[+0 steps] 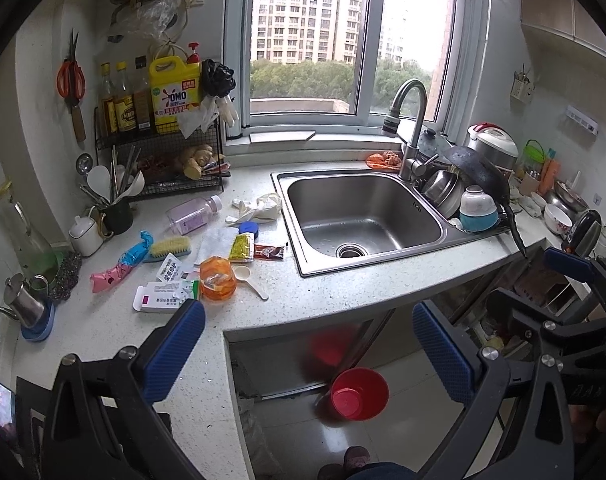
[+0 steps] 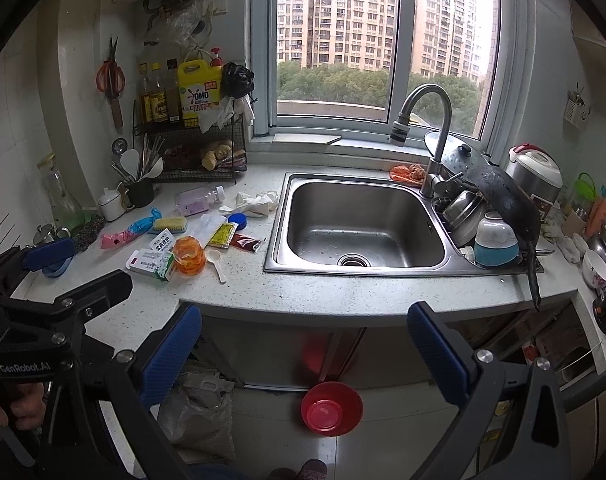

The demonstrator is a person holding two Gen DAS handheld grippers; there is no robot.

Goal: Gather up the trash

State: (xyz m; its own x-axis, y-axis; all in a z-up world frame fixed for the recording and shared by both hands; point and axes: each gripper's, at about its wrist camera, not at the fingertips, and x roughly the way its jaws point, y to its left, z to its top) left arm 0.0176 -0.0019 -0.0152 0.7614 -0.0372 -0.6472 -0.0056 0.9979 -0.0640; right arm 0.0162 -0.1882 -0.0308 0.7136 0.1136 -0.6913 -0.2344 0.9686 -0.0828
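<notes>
Both wrist views face the window, set back, sharing sink (image 1: pixel 363 216) and countertop (image 2: pixel 343 292).

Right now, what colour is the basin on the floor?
Red. The basin shows best in the right wrist view.

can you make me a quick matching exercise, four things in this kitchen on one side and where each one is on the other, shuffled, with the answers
Things:
1. red basin
2. scissors
3. orange cup
4. blue bowl

Places:
A. hanging on the wall
B. on the floor under the counter
C. among the stacked dishes right of the sink
D. on the counter left of the sink

Pairs: 1-B, 2-A, 3-D, 4-C
</notes>
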